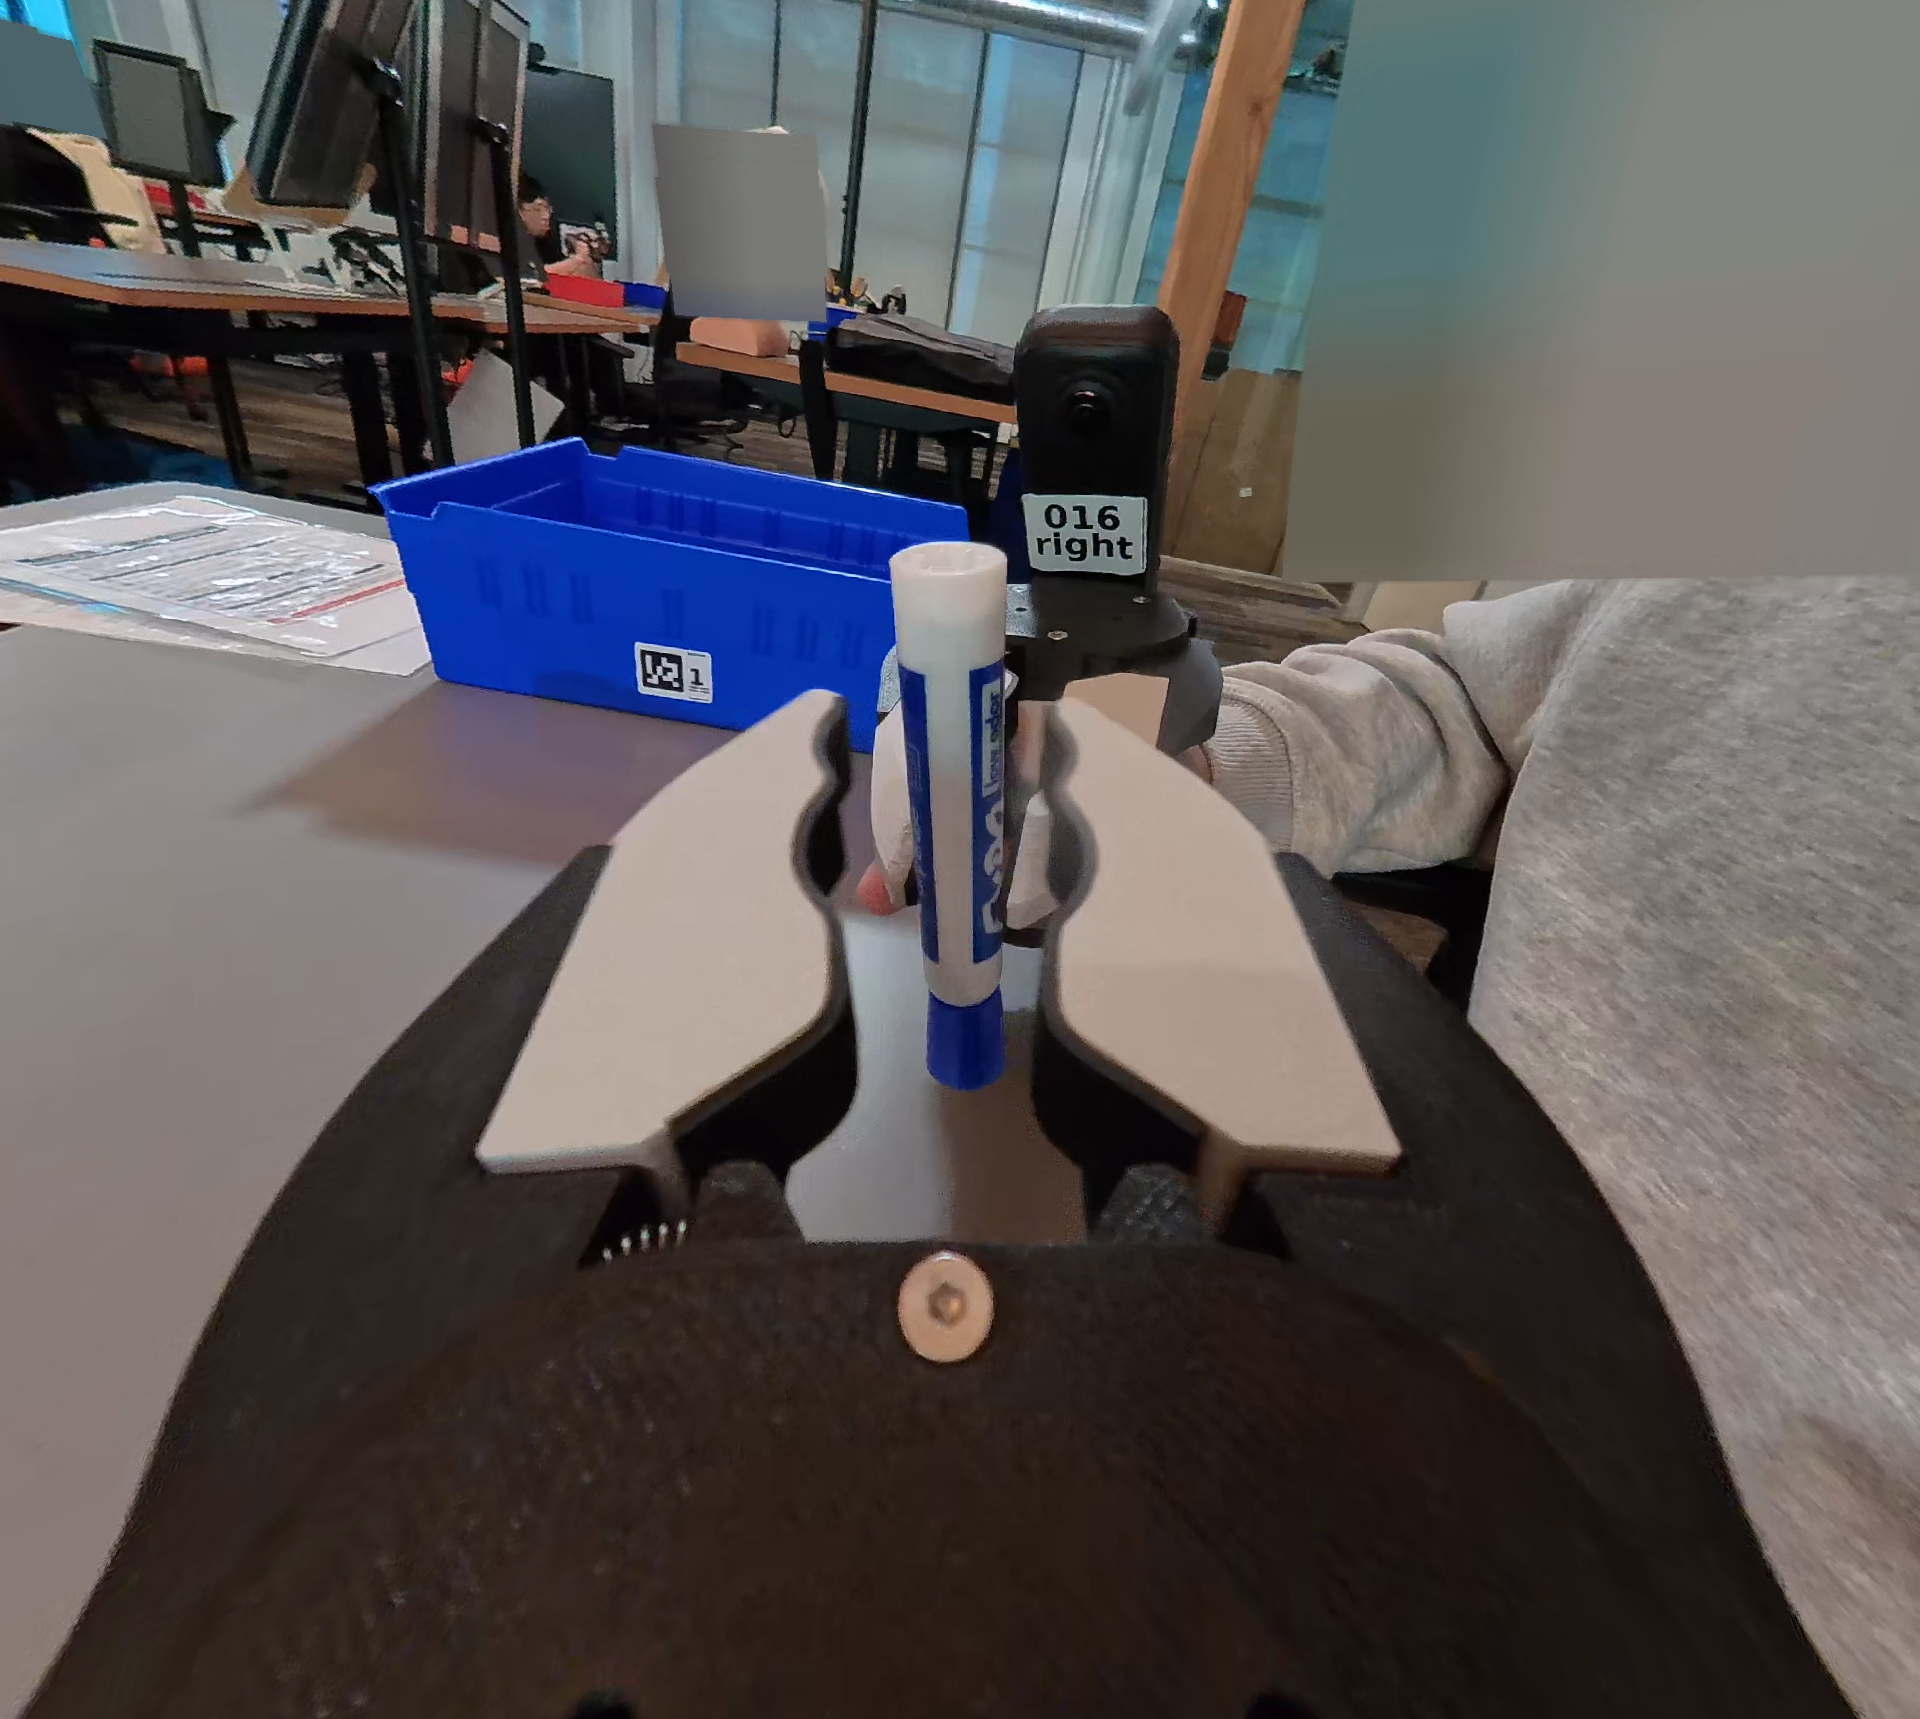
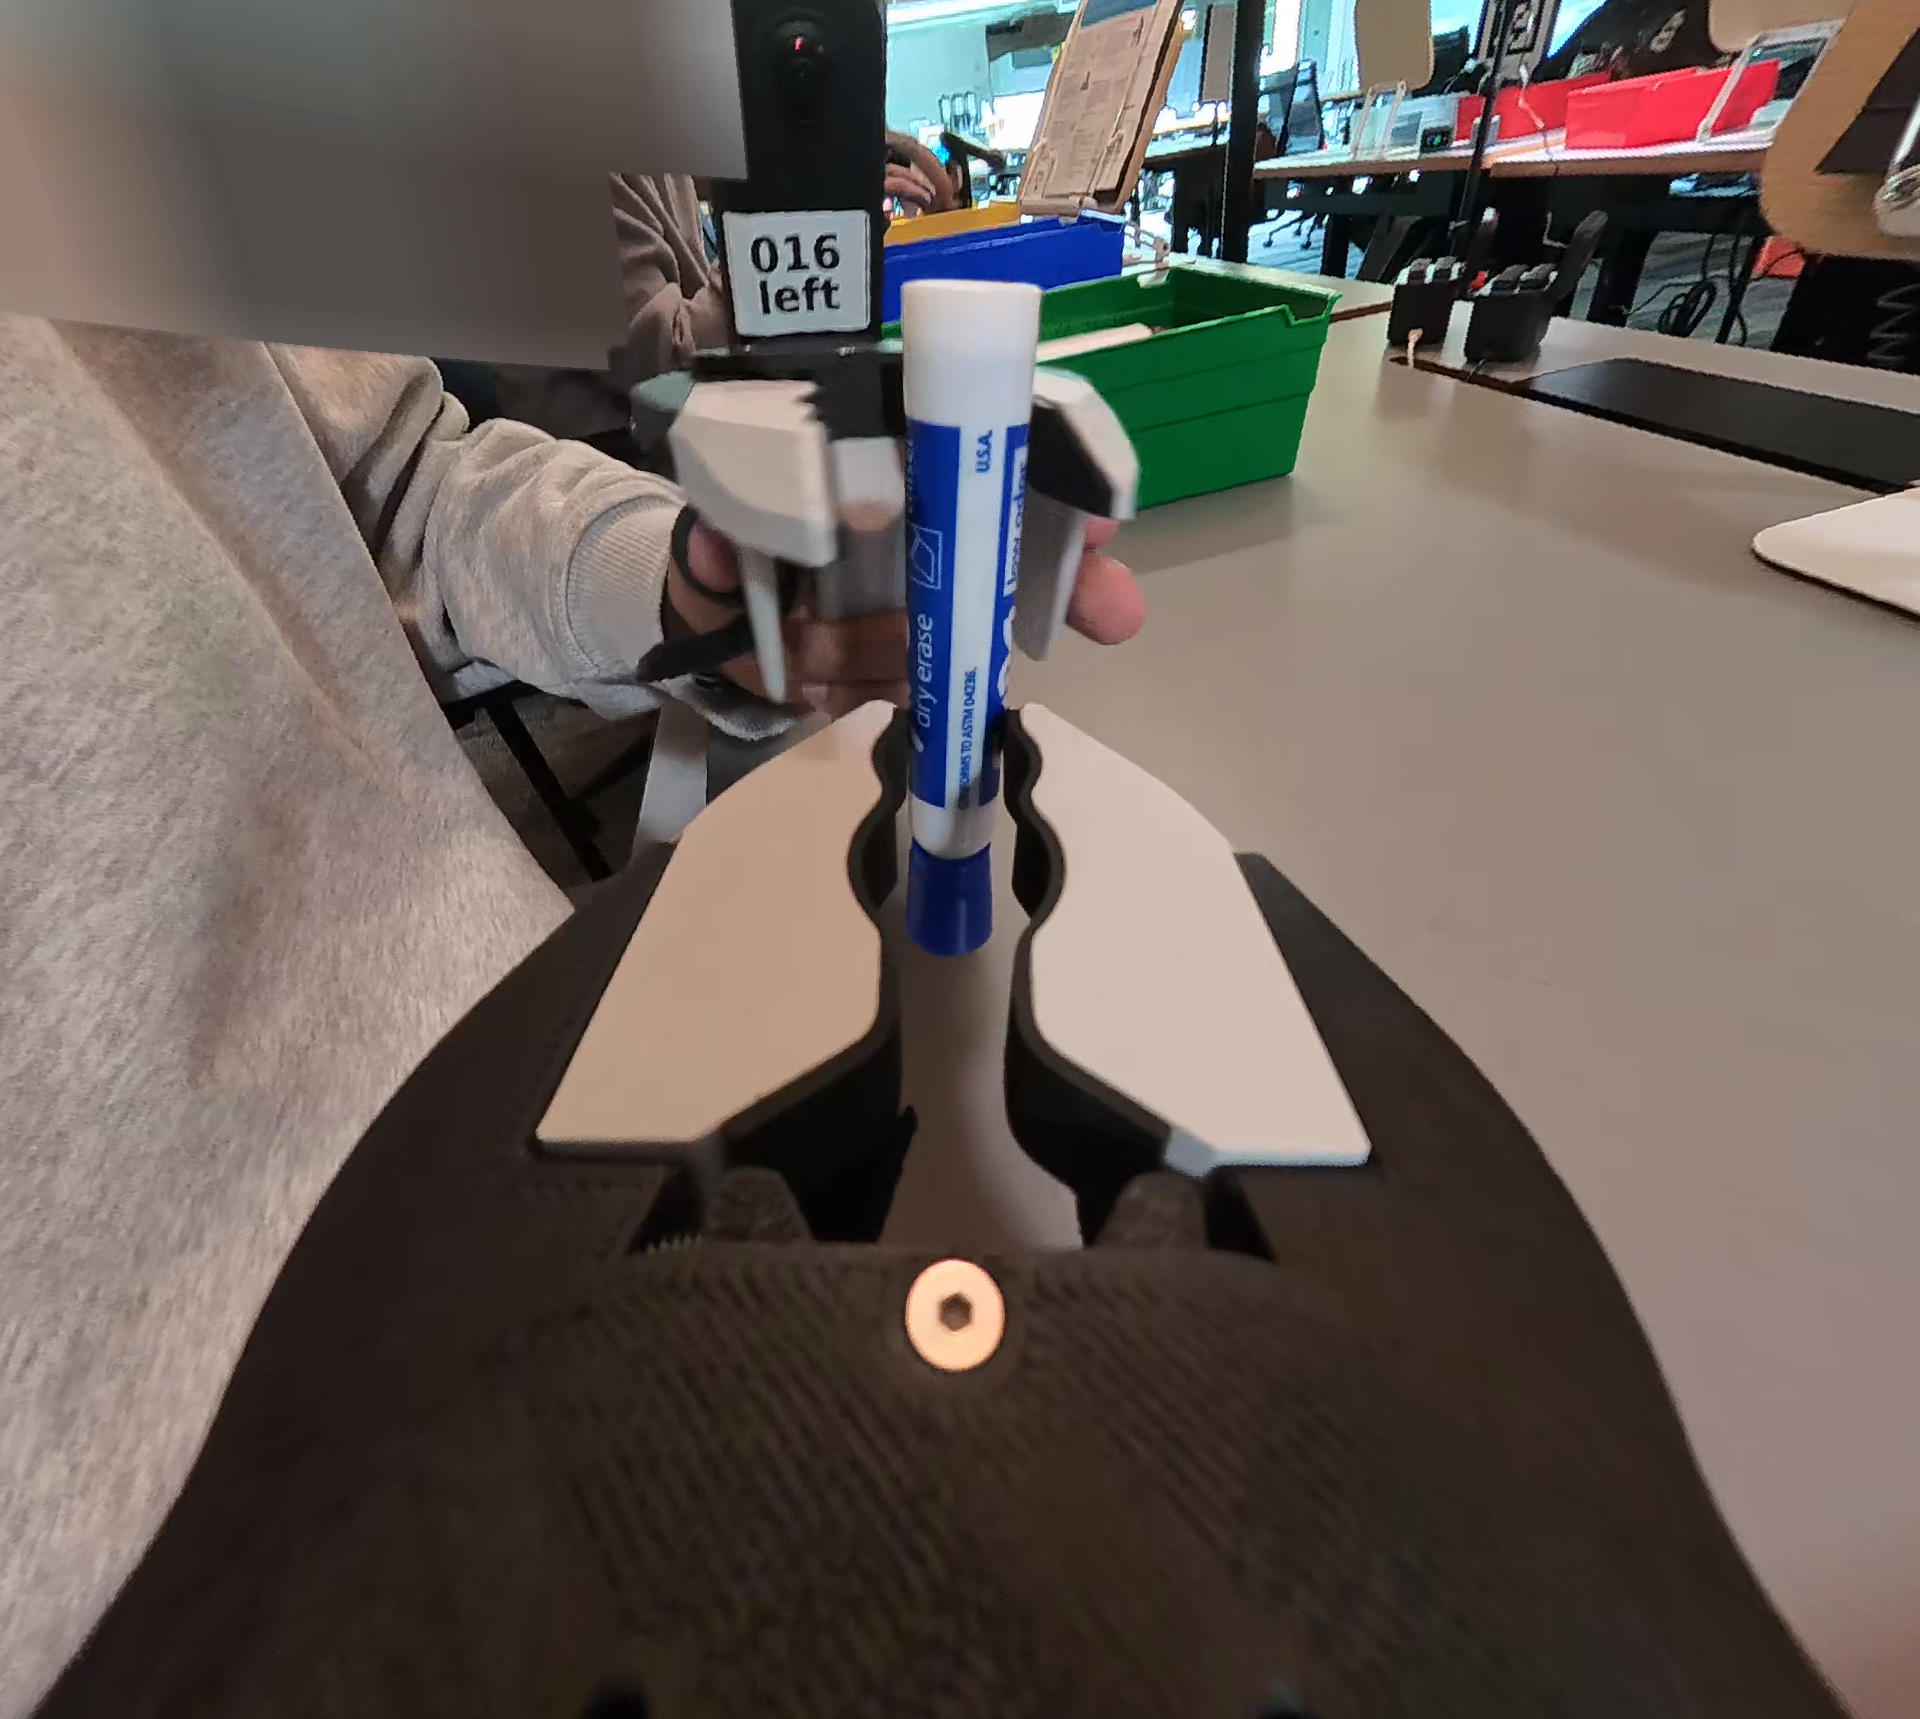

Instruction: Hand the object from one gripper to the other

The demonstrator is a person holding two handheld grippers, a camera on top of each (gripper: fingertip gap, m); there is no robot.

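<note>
A marker [image 2: 961, 578], white with a blue label and a blue cap, was held upright above the grey tabletop [image 1: 260, 838], with the cap pointed down. It was found between the two hand-held grippers, which were turned toward each other.

In the right wrist view, the right hand-held gripper [image 2: 954, 724] was seen clenched on the lower part of the marker, just above the cap. Its dark inner pads [image 2: 891, 765] were pressed against the barrel on both sides. The cap was left hanging below the fingertips.

In the left wrist view, the left hand-held gripper [image 1: 945, 724] was seen released. Its two fingers were placed around the marker, one on each side, and a narrow gap was visible between each finger and the barrel. From the right wrist view, these fingers were seen higher on the barrel than the right ones, around the middle of the label.

A blue bin [image 1: 582, 589] was set on the tabletop behind the marker in the left wrist view. A green bin [image 2: 1195, 412] was seen behind it in the right wrist view. Grey sleeves [image 1: 1371, 734] were visible behind both hand-held grippers.
</note>
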